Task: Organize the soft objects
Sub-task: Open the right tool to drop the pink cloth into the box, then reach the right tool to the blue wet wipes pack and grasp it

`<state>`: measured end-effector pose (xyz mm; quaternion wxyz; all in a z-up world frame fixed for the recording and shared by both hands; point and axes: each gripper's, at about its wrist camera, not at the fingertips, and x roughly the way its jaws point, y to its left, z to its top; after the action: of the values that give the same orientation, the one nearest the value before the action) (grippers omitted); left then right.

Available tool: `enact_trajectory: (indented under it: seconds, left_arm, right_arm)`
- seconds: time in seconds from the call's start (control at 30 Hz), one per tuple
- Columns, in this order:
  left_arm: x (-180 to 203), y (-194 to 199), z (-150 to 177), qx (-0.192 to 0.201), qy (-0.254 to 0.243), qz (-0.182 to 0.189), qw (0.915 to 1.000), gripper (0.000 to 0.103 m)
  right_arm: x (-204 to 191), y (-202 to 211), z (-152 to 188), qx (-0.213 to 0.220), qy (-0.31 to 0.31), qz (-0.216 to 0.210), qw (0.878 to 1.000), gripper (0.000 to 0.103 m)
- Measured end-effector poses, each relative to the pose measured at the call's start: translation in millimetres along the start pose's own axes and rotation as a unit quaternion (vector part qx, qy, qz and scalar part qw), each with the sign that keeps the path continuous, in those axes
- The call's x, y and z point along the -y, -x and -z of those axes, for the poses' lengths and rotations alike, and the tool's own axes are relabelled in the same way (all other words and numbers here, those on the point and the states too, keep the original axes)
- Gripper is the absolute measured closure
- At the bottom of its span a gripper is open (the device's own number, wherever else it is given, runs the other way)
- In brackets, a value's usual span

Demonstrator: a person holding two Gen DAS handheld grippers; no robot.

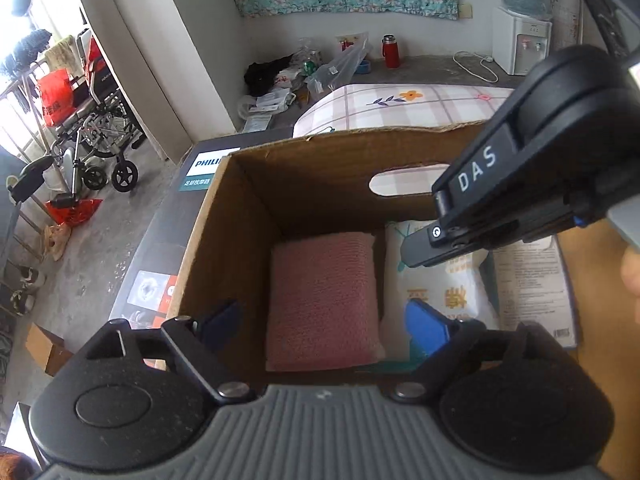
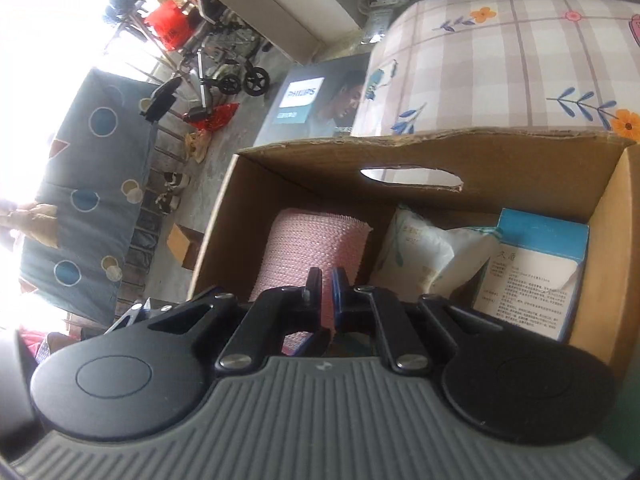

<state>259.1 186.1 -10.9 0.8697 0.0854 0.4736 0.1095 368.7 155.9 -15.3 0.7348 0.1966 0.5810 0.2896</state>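
Already packed, the cardboard box (image 1: 224, 216) holds a pink towel (image 1: 324, 300), white pouch (image 1: 448, 288) and blue packet (image 2: 536, 272) side by side; above, left gripper (image 1: 328, 320) gapes empty, right gripper (image 2: 327, 280) is closed on nothing, suggesting little remains.

Towel (image 1: 324, 300) in box (image 1: 256, 200), pouch (image 1: 452, 280) beside it (touching), bed (image 1: 400, 110) behind
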Motion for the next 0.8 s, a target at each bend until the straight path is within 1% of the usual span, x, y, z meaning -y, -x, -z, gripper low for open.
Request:
enact_trajectory:
  seconds: [0.03,0.1,0.13,0.23,0.33,0.4,0.47,0.6,0.63,0.7,0.73,0.8]
  left_arm:
    - [-1.4,-1.8,1.8,-0.004,0.001,0.001,1.0,0.013]
    - [-5.1,-2.4,4.9,-0.011,0.005,0.007,0.9999,0.017]
    - [-8.3,-2.6,6.8,-0.016,0.008,0.012,0.9998,0.021]
    - [-13.2,3.0,10.4,-0.027,0.02,0.021,0.9992,0.03]
    - [-15.6,15.5,11.6,-0.018,0.035,0.036,0.9986,0.029]
    - [-14.2,28.5,11.7,-0.005,0.041,0.046,0.9981,0.027]
    - [-7.9,44.3,12.3,0.011,0.042,0.064,0.997,0.024]
    - [17.4,77.1,8.8,0.031,0.034,0.11,0.9929,0.024]
    - [26.6,86.5,7.0,0.039,0.028,0.121,0.9914,0.024]
    - [47.3,105.3,3.9,0.058,0.012,0.143,0.988,0.024]
    - [57.9,114.0,2.5,0.067,0.003,0.153,0.9859,0.024]
    - [85.3,131.0,-0.1,0.086,-0.02,0.18,0.9797,0.024]
  right_arm:
    - [5.2,-15.6,0.6,-0.01,-0.005,0.012,1.0,0.099]
    - [10.4,-29.5,2.8,-0.018,-0.009,0.029,0.999,0.099]
    - [12.2,-32.3,4.0,-0.02,-0.009,0.029,0.999,0.099]
    - [12.4,-26.6,8.9,-0.015,-0.005,0.02,1.0,0.098]
    - [6.9,-3.9,12.0,0.006,0.015,0.013,1.0,0.096]
    - [4.5,21.4,16.0,0.025,0.028,0.008,0.999,0.096]
    - [2.8,48.5,22.5,0.046,0.041,0.002,0.998,0.093]
    - [17.6,118.5,37.0,0.089,0.051,-0.015,0.995,0.083]
    - [23.2,135.1,41.5,0.099,0.055,-0.014,0.993,0.081]
    - [36.4,169.9,51.2,0.121,0.062,-0.006,0.991,0.076]
    - [45.4,188.2,56.3,0.132,0.062,0.0,0.989,0.075]
    - [67.3,223.0,65.8,0.15,0.062,0.02,0.987,0.071]
